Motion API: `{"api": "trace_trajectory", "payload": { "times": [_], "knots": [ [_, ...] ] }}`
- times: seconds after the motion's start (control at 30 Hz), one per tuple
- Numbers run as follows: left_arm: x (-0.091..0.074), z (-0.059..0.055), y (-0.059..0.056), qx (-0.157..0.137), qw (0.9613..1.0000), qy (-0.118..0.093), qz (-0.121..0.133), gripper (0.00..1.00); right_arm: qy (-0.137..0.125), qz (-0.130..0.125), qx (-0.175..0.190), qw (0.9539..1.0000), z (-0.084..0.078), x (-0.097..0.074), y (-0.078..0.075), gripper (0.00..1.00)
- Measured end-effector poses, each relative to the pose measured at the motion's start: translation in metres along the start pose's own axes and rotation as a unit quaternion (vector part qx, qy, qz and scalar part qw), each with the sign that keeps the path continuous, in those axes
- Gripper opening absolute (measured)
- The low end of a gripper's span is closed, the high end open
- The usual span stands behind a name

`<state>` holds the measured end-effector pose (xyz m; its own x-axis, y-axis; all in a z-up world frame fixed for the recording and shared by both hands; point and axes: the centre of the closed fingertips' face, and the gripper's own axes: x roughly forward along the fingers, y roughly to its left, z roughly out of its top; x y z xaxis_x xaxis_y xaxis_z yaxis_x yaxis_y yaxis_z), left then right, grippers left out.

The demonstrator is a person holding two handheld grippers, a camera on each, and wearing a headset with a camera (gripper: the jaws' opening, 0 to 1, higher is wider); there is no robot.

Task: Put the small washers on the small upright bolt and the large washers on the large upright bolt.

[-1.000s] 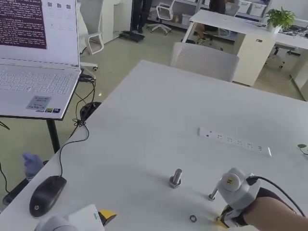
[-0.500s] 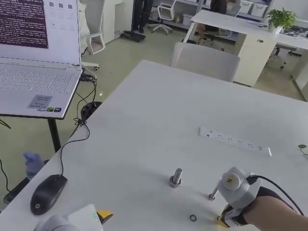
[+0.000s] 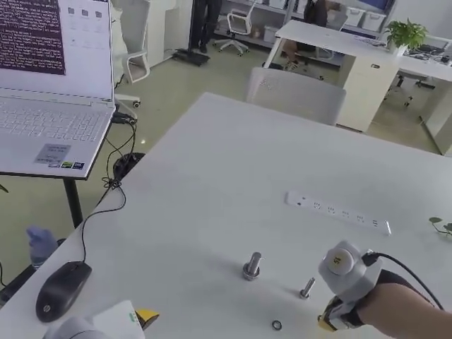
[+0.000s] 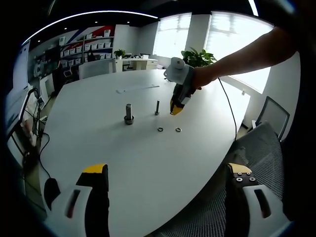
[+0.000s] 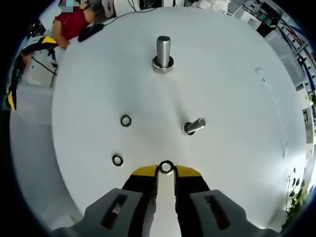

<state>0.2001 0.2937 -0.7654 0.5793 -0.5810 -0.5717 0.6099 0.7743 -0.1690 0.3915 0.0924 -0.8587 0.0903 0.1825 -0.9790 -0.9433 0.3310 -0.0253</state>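
Observation:
My right gripper [image 5: 166,173] is shut on a small washer [image 5: 167,167], a little short of the small upright bolt [image 5: 194,126]. Beyond stands the large upright bolt [image 5: 162,53], with a ring at its base. Two dark washers [image 5: 126,120] [image 5: 117,160] lie flat on the white table to the left. In the head view the right gripper [image 3: 326,321] hovers just right of the small bolt [image 3: 307,287], with the large bolt [image 3: 251,266] and one washer [image 3: 276,325] nearby. My left gripper [image 4: 168,197] stands open and empty, well back from the bolts [image 4: 129,113] [image 4: 157,107].
A white power strip [image 3: 337,212] lies past the bolts. An open laptop [image 3: 49,106] sits on a stand at the left, a black mouse [image 3: 62,289] with its cable near the table's left edge. Chairs and desks stand beyond the table.
The head camera has shifted slightly. My right gripper stays beside the small bolt, still shut; the left gripper has not moved.

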Motion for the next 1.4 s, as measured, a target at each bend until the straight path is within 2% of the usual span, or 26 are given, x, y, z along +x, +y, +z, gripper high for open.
{"api": "trace_trajectory", "payload": {
  "times": [0.33,0.63,0.8,1.0,1.17,1.4],
  "knots": [
    [0.0,0.0,0.001,-0.002,1.0,0.0,0.002,1.0,-0.02,-0.009,-0.001,0.9998,0.011,-0.024,-0.01,0.13],
    [-0.001,0.002,0.002,-0.001,1.0,-0.002,0.003,0.99,-0.027,-0.015,-0.009,0.9995,0.023,-0.037,-0.017,0.13],
    [0.0,0.002,0.002,-0.002,1.0,-0.003,0.002,0.99,-0.029,-0.019,-0.008,0.9994,0.031,-0.041,-0.025,0.13],
    [0.0,0.0,0.001,-0.001,1.0,0.0,0.0,0.98,-0.034,-0.02,-0.016,0.9991,0.04,-0.045,-0.026,0.13],
    [-0.001,-0.001,0.002,-0.002,1.0,0.001,0.002,0.97,-0.033,-0.022,-0.018,0.999,0.045,-0.044,-0.032,0.13],
    [-0.003,-0.001,0.003,-0.003,1.0,0.0,0.005,0.97,-0.031,-0.019,-0.028,0.999,0.051,-0.042,-0.031,0.13]
  ]
}}
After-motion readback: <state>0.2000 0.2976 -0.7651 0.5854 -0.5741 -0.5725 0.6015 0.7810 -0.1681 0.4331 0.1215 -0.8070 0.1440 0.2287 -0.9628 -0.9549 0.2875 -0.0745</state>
